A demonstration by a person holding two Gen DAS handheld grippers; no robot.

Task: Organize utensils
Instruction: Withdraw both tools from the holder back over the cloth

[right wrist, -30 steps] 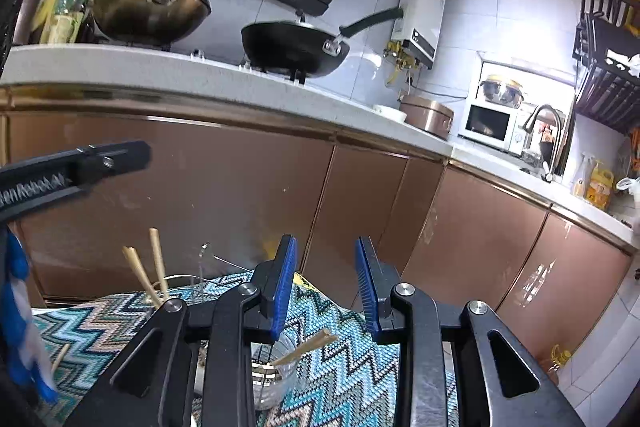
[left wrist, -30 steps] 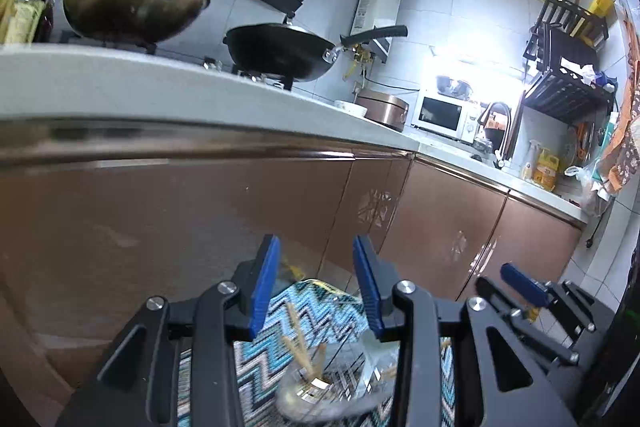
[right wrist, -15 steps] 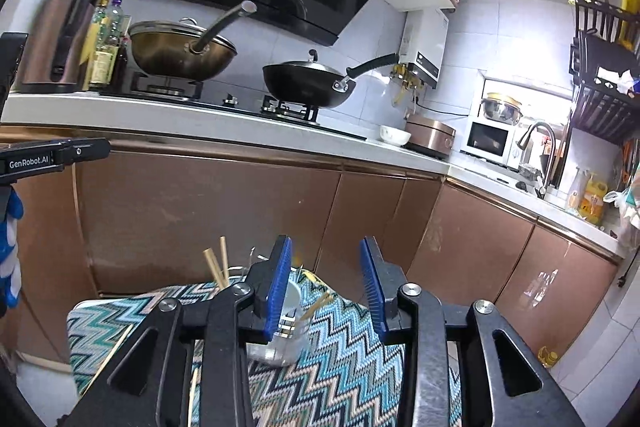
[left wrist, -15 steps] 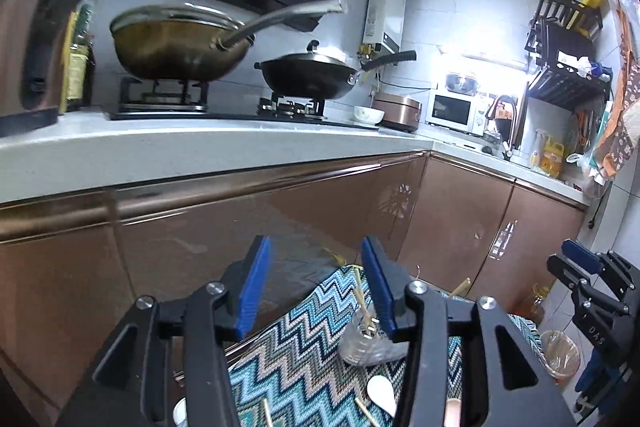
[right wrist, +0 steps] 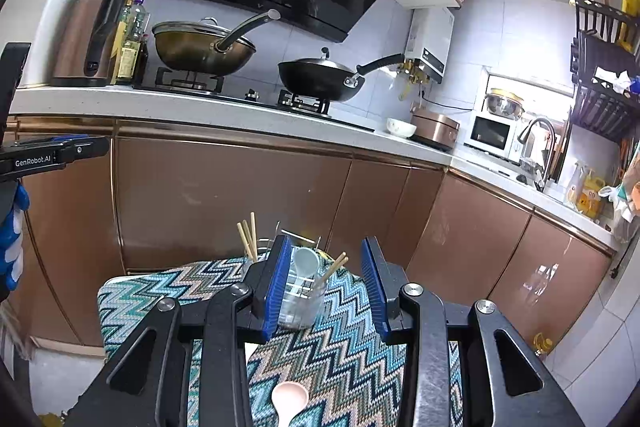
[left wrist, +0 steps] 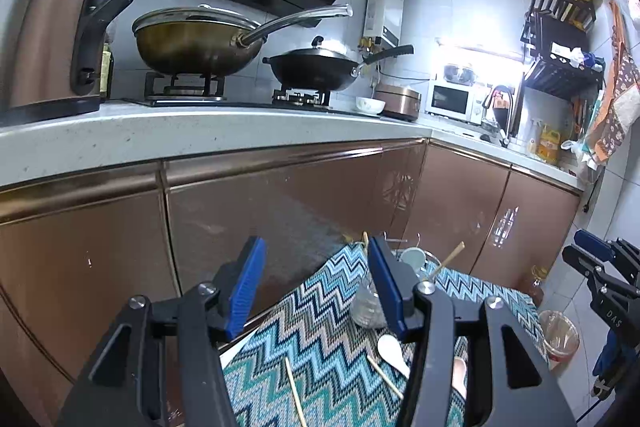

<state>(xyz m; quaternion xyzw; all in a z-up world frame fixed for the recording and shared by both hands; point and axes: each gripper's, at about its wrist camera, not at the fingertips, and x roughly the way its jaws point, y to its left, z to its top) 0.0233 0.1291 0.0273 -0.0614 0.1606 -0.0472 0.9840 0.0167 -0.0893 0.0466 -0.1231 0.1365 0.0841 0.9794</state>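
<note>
In the left wrist view my left gripper [left wrist: 316,287] hangs above the zigzag cloth [left wrist: 320,339], its jaws opening with nothing between them. Beyond it stand a glass jar [left wrist: 366,303], a white spoon [left wrist: 394,349], loose chopsticks [left wrist: 294,391] and a pink spoon [left wrist: 459,375]. My right gripper [right wrist: 325,287] is open and empty, short of a glass jar [right wrist: 304,291] that holds a white spoon [right wrist: 306,261] and chopsticks [right wrist: 334,269]. More chopsticks [right wrist: 248,235] stand in a holder behind it. A pink spoon [right wrist: 290,399] lies on the cloth below.
Brown cabinet doors [right wrist: 224,203] rise right behind the small table. The counter [left wrist: 200,131] above carries a kettle [left wrist: 52,39], two pans [left wrist: 192,43] and a microwave [left wrist: 452,99]. A gloved hand [right wrist: 12,227] shows at the left edge. A plastic cup [left wrist: 560,335] stands on the floor.
Both grippers have drawn back and risen from the table, so the jar and cloth look farther off. The left jaws have widened. The counter top has come into view.
</note>
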